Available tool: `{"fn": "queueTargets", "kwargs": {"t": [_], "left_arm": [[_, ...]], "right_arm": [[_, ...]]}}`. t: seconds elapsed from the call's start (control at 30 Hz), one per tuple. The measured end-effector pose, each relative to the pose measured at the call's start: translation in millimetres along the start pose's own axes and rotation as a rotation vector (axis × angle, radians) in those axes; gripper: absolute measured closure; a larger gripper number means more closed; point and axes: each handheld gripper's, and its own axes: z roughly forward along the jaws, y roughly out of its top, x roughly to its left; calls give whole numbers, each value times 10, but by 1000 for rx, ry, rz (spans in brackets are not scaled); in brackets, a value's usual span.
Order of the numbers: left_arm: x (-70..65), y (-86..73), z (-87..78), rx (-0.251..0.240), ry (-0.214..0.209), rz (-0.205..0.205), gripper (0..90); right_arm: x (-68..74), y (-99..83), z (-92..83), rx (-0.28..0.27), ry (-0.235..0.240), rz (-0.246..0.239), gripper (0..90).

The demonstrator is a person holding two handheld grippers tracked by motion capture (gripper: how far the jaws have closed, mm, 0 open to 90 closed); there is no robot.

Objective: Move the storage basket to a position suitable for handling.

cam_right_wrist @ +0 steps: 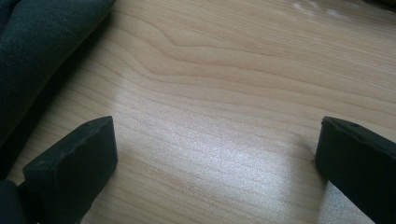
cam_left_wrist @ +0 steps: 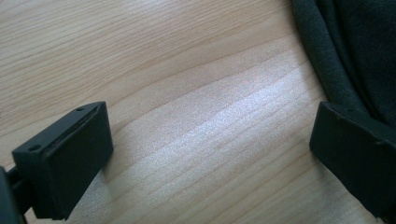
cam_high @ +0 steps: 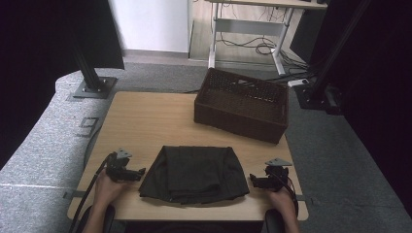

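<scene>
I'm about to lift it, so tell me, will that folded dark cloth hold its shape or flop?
The folded dark cloth looks soft, with rounded folds, so it will probably sag and unfold if pinched at one edge. It seems light. On the smooth wooden table it would likely slide or bunch when pushed.

The folded black fabric garment (cam_left_wrist: 355,51) runs off the left gripper view's top and right edges, beside that gripper's jaw. The dark brown woven basket's (cam_high: 241,104) contents are too dim to tell.
</scene>
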Motion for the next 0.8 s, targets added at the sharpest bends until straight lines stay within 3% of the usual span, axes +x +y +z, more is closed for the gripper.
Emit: {"fn": "queueTargets", "kwargs": {"t": [0.57, 0.8], "left_arm": [[-57, 41, 37, -1, 4, -5, 0], [-97, 80, 35, 33, 10, -13, 0]], "right_arm": [[-2, 1, 0, -1, 4, -2, 0], [-7, 15, -6, 12, 14, -7, 4]]}}
